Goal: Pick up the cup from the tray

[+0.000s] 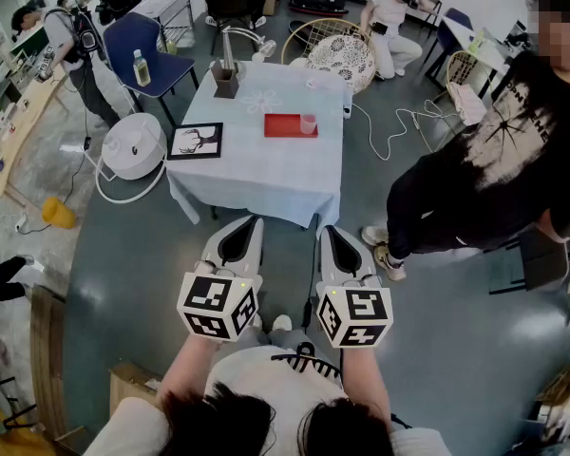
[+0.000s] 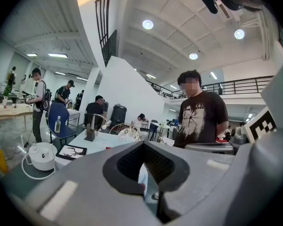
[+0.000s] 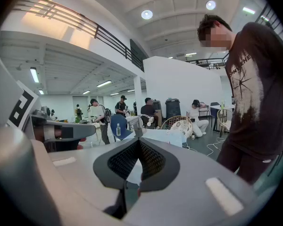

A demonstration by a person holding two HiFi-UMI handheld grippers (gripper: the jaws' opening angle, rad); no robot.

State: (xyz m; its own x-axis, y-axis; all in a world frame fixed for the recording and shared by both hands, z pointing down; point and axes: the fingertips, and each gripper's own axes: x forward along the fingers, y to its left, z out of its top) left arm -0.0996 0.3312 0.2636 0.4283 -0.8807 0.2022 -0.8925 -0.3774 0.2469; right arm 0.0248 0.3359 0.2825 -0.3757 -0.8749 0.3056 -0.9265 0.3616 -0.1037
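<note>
A small clear cup (image 1: 308, 123) stands upright at the right end of a red tray (image 1: 283, 126) on a table with a pale cloth (image 1: 266, 174). Both grippers hang in front of my body, well short of the table's near edge. My left gripper (image 1: 255, 221) is shut, its tips meeting with nothing between them. Beside it my right gripper (image 1: 328, 230) is shut and empty too. In the left gripper view the shut left gripper (image 2: 144, 143) points toward the table (image 2: 101, 142). In the right gripper view the shut right gripper (image 3: 140, 140) covers most of the table (image 3: 167, 135).
A dark holder (image 1: 225, 80) stands at the table's far left and a framed picture (image 1: 196, 141) lies at its left edge. A person in black (image 1: 484, 179) stands right of the table. On the floor are a white round appliance (image 1: 133, 145) and a white cable (image 1: 399, 126).
</note>
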